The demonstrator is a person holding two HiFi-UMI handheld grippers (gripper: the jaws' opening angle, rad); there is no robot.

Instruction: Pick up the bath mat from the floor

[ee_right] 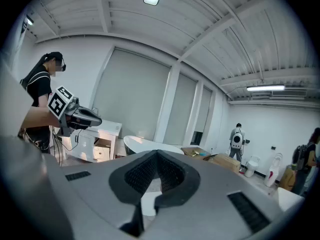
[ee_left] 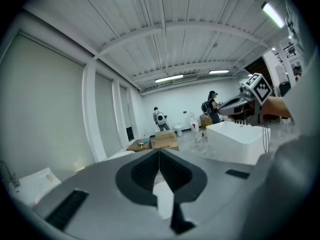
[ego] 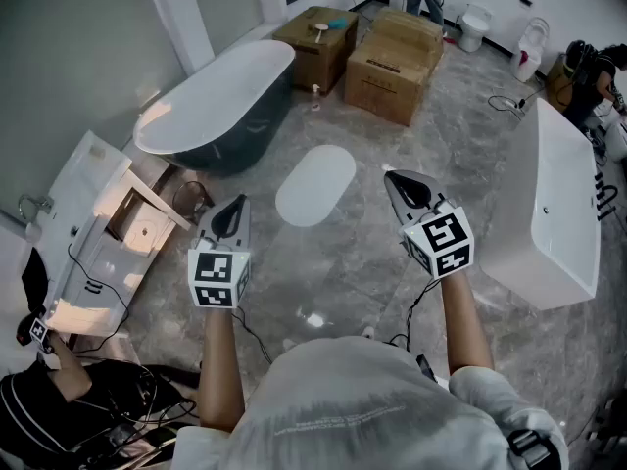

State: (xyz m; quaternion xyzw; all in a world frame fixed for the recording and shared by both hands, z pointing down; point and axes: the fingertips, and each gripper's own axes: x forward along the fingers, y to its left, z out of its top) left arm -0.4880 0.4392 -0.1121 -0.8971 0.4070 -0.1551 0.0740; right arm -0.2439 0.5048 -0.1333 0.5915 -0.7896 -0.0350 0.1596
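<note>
Left gripper (ego: pixel 238 204) and right gripper (ego: pixel 392 176) hover with jaws closed, empty; oval white bath mat (ego: pixel 315 184) lies ahead between them.

The person wears a pale grey short-sleeved shirt (ego: pixel 362 399) with a thin line of faint print across it, too small to read. A black strap piece (ego: pixel 530 448) sits by the right shoulder. The left gripper (ego: pixel 238 202) and the right gripper (ego: pixel 391 175) are smooth grey shells tapering to a point. Each has black ribbed pads (ee_left: pixel 145 171) set in a dark, heart-shaped recess, and narrow black slots (ee_right: pixel 248 211) cut into the shell. Behind each shell sits a white cube with black square markers (ego: pixel 217 278), and a thin black cable (ego: pixel 257 333) trails from each gripper towards the shirt.
</note>
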